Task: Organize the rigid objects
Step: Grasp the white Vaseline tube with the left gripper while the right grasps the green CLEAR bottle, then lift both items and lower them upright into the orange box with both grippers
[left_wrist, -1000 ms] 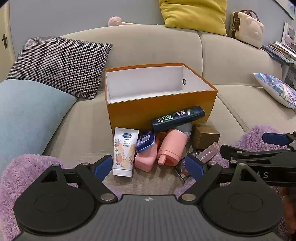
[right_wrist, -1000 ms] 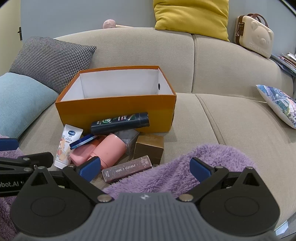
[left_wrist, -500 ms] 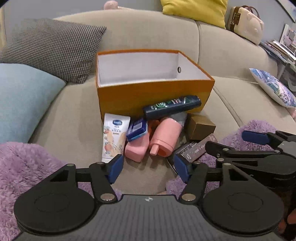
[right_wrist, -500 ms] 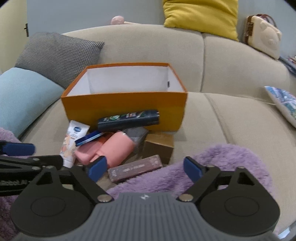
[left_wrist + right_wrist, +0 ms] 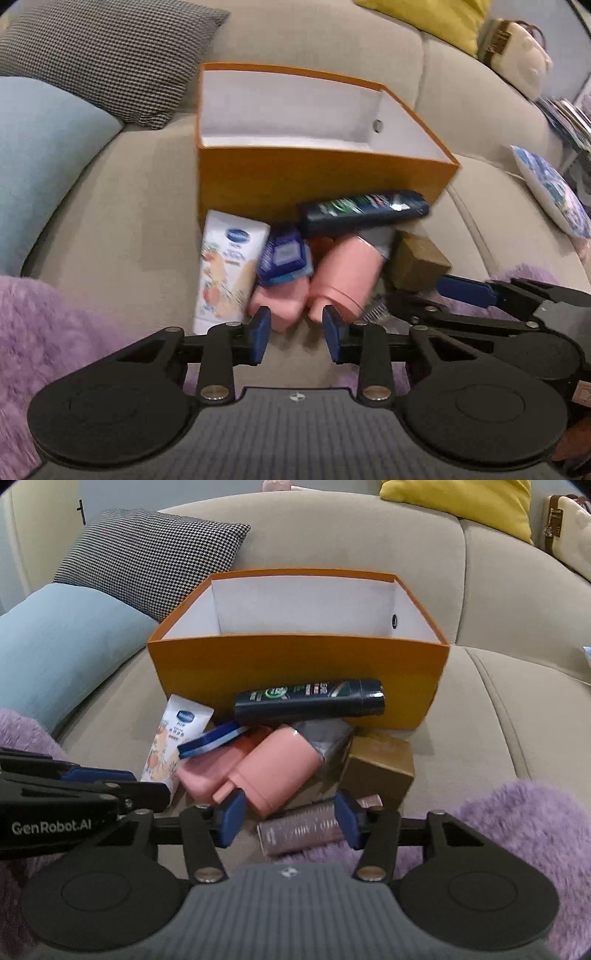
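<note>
An open orange box stands empty on the sofa seat. A pile lies against its front: a dark bottle, a white tube, a blue tin, two pink bottles, a brown box and a long mauve box. My left gripper hovers just short of the pink bottles, jaws closing with nothing between them. My right gripper is over the mauve box, jaws closing, pads not pressing on it.
A purple fluffy blanket covers the near seat on both sides. A light blue cushion and a checked cushion lie at the left. A patterned pillow sits at the right; a yellow cushion rests on the backrest.
Both grippers have come forward and down toward the pile, which now looks larger. Both pairs of jaws have narrowed a good deal. The objects have not moved.
</note>
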Demonstrator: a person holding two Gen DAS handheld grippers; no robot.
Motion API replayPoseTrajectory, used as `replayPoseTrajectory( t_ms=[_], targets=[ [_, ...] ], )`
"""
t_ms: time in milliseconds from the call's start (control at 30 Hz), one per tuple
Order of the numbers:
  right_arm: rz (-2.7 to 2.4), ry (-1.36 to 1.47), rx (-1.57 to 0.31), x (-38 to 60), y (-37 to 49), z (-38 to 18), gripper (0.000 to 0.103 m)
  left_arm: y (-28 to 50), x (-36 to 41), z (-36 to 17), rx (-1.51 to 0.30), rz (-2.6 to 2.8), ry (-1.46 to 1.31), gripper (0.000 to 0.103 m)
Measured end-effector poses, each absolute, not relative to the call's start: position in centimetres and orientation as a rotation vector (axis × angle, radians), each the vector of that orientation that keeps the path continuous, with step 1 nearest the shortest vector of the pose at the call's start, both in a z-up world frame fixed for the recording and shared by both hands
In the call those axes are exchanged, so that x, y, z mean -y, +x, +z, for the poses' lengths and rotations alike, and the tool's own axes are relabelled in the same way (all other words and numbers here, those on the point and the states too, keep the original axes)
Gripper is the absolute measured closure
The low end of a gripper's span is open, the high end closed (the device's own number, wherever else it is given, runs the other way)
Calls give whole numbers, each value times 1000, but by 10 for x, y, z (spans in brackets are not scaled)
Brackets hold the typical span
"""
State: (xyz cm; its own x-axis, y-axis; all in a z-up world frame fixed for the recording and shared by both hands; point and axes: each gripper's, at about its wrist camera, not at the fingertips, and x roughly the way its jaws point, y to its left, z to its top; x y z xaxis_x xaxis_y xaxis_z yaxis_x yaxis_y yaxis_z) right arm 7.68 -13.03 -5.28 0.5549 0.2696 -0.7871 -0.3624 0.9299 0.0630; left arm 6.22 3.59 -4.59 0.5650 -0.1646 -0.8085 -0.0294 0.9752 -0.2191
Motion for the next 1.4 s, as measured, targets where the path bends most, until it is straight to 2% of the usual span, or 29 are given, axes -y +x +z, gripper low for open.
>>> replayPoseTrajectory(
  t_ms=[300, 367, 500, 567, 633, 700, 800, 900, 1067, 1200, 1233, 1267, 1400],
  targets=[
    [304, -3, -953, 129, 134, -62, 47, 114, -68, -63, -1026, 28, -254, 64],
    [279, 43, -955, 128, 146, -62, 40, 123, -72, -69, -1053, 46, -261, 63],
    [246, 143, -979, 125, 166, -68, 36, 136, -81, -84, -1080, 54, -308, 50],
    [220, 179, -995, 126, 173, -73, 30, 142, -83, -91, -1089, 49, -318, 47],
    [202, 216, -1007, 128, 179, -78, 30, 146, -86, -97, -1108, 55, -328, 45],
    [191, 246, -1010, 131, 185, -82, 27, 150, -88, -104, -1122, 55, -347, 38],
    [185, 272, -1008, 133, 191, -87, 24, 154, -86, -112, -1148, 58, -352, 37],
    [180, 262, -994, 131, 189, -89, 24, 154, -84, -118, -1168, 50, -357, 43],
    [185, 283, -954, 135, 183, -88, 40, 146, -88, -111, -1151, 58, -372, 51],
    [219, 301, -915, 141, 172, -77, 50, 135, -87, -98, -1125, 41, -364, 79],
    [232, 283, -905, 140, 169, -73, 52, 134, -87, -95, -1117, 32, -365, 82],
    [243, 268, -895, 138, 167, -71, 54, 131, -86, -91, -1107, 25, -365, 92],
    [304, 224, -846, 129, 164, -60, 61, 130, -83, -82, -1060, 11, -356, 92]
  ],
)
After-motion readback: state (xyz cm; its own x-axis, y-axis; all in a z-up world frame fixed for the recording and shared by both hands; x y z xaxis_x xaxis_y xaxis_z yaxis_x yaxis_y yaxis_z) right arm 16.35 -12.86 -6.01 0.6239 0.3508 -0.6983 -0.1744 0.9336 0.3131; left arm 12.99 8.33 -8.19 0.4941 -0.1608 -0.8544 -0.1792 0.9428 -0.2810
